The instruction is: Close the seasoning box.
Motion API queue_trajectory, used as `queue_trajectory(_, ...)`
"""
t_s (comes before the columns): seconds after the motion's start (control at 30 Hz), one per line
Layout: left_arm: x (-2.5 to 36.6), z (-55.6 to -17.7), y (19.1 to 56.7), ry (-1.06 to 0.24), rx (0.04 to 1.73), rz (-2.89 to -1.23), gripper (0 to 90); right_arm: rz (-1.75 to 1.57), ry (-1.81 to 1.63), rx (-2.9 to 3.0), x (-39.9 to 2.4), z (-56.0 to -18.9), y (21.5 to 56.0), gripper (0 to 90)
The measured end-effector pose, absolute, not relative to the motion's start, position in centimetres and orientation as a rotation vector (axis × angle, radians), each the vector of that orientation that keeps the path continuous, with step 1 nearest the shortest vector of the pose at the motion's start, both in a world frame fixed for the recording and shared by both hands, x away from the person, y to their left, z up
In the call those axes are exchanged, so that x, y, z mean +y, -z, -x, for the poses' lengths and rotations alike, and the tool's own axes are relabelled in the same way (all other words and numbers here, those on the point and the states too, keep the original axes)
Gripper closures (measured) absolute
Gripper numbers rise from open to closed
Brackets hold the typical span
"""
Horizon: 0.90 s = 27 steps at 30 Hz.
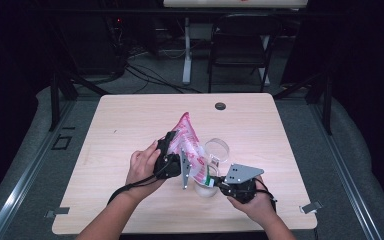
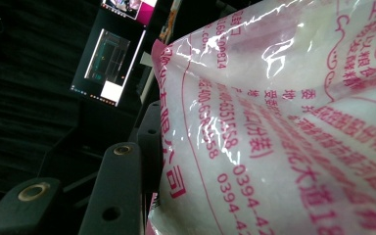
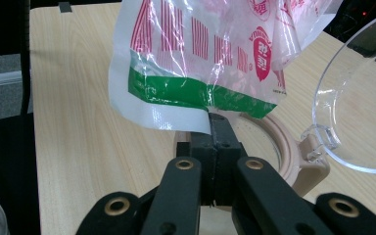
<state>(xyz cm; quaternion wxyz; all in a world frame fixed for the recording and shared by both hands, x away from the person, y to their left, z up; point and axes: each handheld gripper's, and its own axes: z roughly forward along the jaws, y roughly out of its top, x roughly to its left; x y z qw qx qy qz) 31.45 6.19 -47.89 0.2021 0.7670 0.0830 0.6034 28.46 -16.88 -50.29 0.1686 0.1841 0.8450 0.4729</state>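
Your left gripper (image 1: 172,150) sits left of centre, jaws part-open and clamped on the bag (image 1: 190,142), your left hand (image 1: 142,167) wrapped behind it. Your right gripper (image 1: 215,182), near right, pinches the bag's lower edge, jaws fully together, right hand (image 1: 252,202) beneath.

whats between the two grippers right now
The pink and white bag hangs between the left gripper and the right gripper, above an open container. The high view shows it.
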Motion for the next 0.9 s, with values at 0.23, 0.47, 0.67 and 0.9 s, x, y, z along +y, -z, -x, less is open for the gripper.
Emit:
queue_trajectory(0.23,6.16,-31.46,47.91,-1.683,0.234,-2.135,59.9,-0.523,-1.337,2.403,-16.91,-28.45,50.27,90.0)
queue_trajectory(0.47,6.15,-31.47,47.94,-1.681,0.234,-2.135,59.9,-0.524,-1.342,2.404,-16.9,-28.47,50.3,90.0)
queue_trajectory(0.67,6.15,-31.47,47.97,-1.682,0.233,-2.137,59.9,-0.524,-1.339,2.407,-16.9,-28.51,50.33,90.0)
queue_trajectory(0.9,6.04,-31.47,48.0,-1.683,0.229,-2.142,59.9,-0.528,-1.329,2.406,-16.95,-28.52,50.34,90.0)
